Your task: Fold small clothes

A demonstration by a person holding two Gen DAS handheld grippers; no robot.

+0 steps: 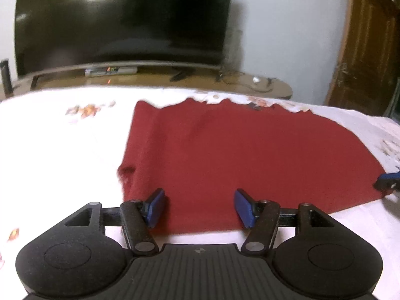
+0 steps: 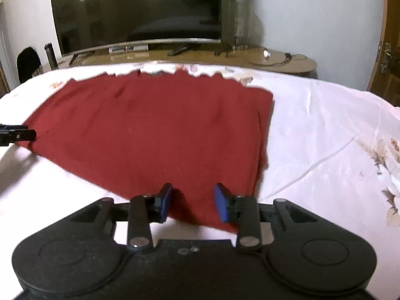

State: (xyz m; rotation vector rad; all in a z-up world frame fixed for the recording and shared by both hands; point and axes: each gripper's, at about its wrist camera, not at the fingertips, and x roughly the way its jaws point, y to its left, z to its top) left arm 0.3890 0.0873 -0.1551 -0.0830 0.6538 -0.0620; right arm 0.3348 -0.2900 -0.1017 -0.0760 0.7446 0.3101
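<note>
A dark red garment lies spread flat on a white sheet; it also shows in the right wrist view. My left gripper is open, its blue pads over the garment's near edge toward its left corner. My right gripper is open over the near edge close to the garment's right corner. Each gripper's tip shows at the edge of the other view: the right one and the left one. The garment's far edge is wavy.
The white sheet with faint floral prints covers a bed. Beyond it stands a low wooden TV stand with a large dark television, a remote, cables and a glass cylinder. A wooden door is at right.
</note>
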